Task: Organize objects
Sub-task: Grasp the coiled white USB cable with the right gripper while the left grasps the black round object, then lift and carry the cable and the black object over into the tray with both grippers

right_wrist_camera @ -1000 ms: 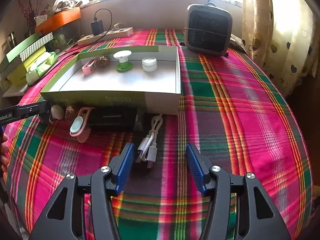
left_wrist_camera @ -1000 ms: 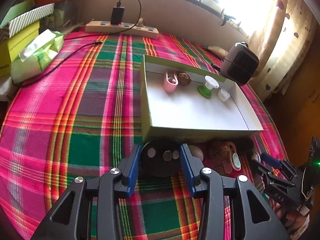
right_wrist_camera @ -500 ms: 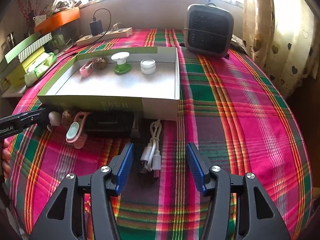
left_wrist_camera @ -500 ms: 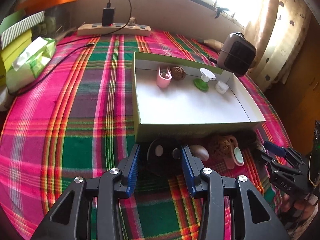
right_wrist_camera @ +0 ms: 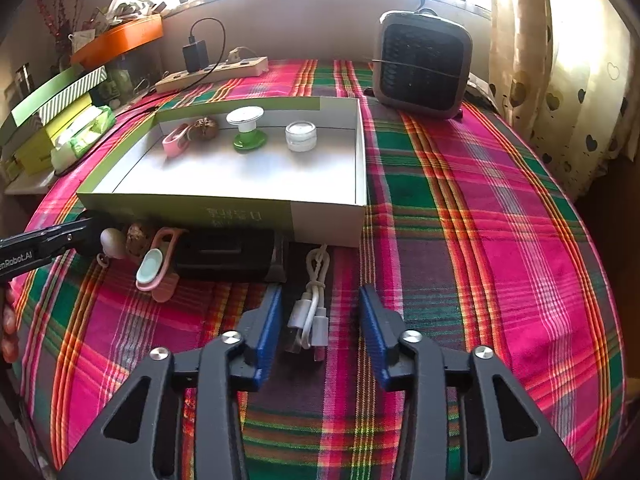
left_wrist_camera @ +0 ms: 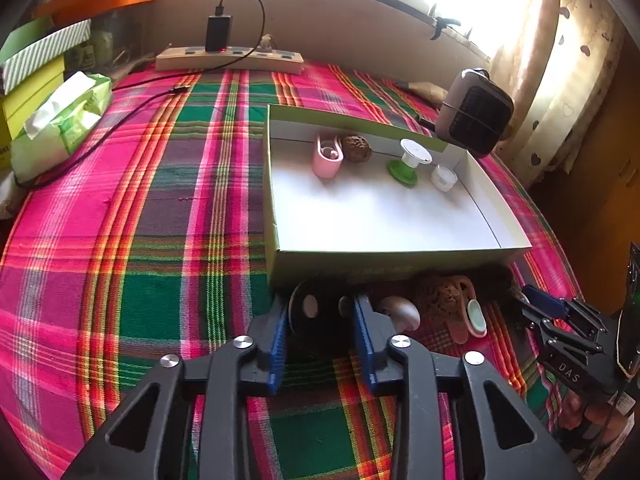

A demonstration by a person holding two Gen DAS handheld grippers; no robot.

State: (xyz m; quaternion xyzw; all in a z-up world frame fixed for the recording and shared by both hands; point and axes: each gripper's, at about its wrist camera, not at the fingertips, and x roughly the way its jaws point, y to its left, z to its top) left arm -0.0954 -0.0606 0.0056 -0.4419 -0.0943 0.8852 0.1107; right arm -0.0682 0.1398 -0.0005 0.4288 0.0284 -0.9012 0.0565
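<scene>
A round black disc with pale spots [left_wrist_camera: 316, 312] sits on the plaid cloth right against the near wall of the shallow green-and-white cardboard box [left_wrist_camera: 384, 266], and the left gripper [left_wrist_camera: 320, 336] has its blue-padded fingers on either side of it, close to its edges; whether the pads actually press it cannot be told. Just to the disc's right lie a smooth pale egg-shaped piece [left_wrist_camera: 400, 312], a brown wrinkled walnut-like lump [left_wrist_camera: 436, 298] and a pink clip with a mint-green oval pad [left_wrist_camera: 474, 316], all in a row along the box wall. In the right wrist view a black rectangular case [right_wrist_camera: 228, 254] lies beside that clip against the same wall. A bundled white charging cable [right_wrist_camera: 314, 304] lies between the spread, open fingers of the right gripper [right_wrist_camera: 320, 328], untouched. Inside the box, along its far wall, stand a pink holder [left_wrist_camera: 327, 156], a second brown walnut-like lump [left_wrist_camera: 356, 147], a green-based white-topped spool [left_wrist_camera: 408, 162] and a small clear jar [left_wrist_camera: 444, 177]. Beyond are a grey fan heater [right_wrist_camera: 422, 66], a beige power strip [left_wrist_camera: 228, 60] and a green tissue pack [left_wrist_camera: 64, 120].
</scene>
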